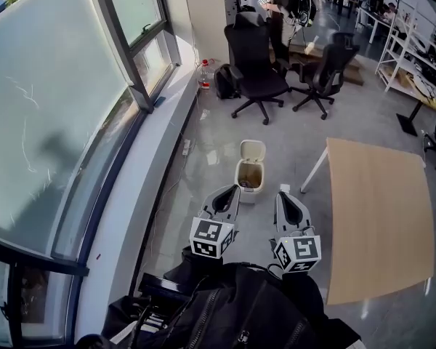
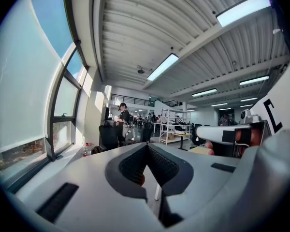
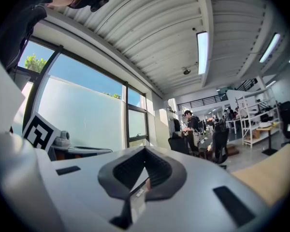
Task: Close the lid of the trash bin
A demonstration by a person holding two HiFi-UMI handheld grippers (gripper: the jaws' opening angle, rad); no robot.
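Both the left gripper and right gripper are closed, holding nothing, near the trash bin, whose lid stands open

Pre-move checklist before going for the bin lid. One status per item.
1. Lid closed: the trash bin lid stands upright and open. Not ok.
2. Target in sight: the trash bin is on the floor ahead of both grippers in the head view. Ok.
3. left gripper free: its jaws are together with nothing between them. Ok.
4. right gripper free: its jaws are together with nothing between them. Ok.
5. Contact with the lid: both tips are short of it. Not ok.
6. Bin visible in the gripper views: both look out across the room instead. Not ok.
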